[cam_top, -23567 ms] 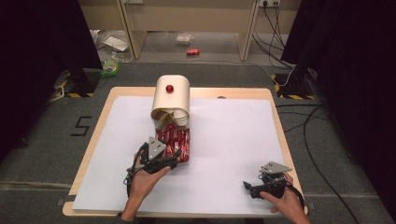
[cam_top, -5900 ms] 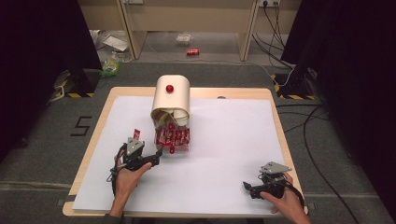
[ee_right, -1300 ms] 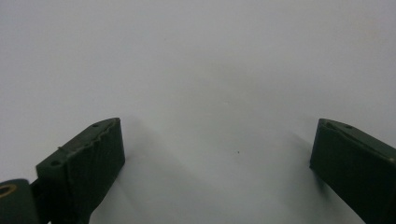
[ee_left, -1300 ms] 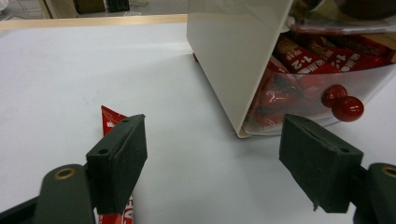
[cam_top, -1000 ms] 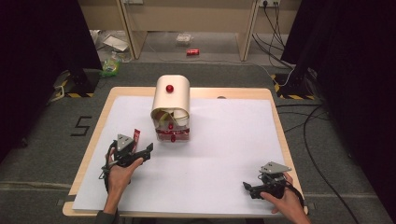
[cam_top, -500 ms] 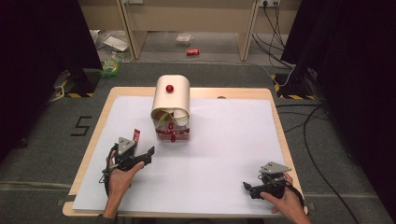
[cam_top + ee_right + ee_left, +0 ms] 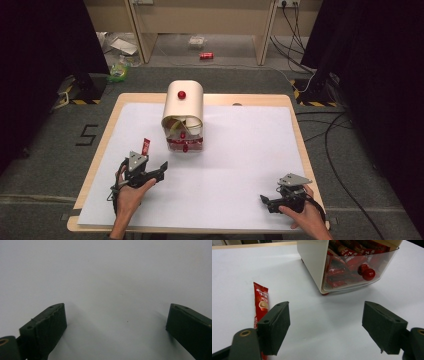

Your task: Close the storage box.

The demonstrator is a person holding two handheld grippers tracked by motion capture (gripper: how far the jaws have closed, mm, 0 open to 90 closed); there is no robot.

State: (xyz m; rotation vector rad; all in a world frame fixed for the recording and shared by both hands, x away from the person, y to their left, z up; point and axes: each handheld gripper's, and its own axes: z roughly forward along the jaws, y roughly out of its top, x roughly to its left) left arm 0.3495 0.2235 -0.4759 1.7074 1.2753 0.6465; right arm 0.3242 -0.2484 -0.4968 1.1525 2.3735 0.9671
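My jaws are black. Sachet [image 7: 261,301]: red, white lettering. Dispenser [image 7: 183,106]: cream, red knob [image 7: 181,94]; table sheet [image 7: 240,165] white.

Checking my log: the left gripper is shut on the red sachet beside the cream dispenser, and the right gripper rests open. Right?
Not quite. The left gripper is open; the red sachet lies on the table beside one jaw, as the left gripper view shows. The right gripper does rest open.
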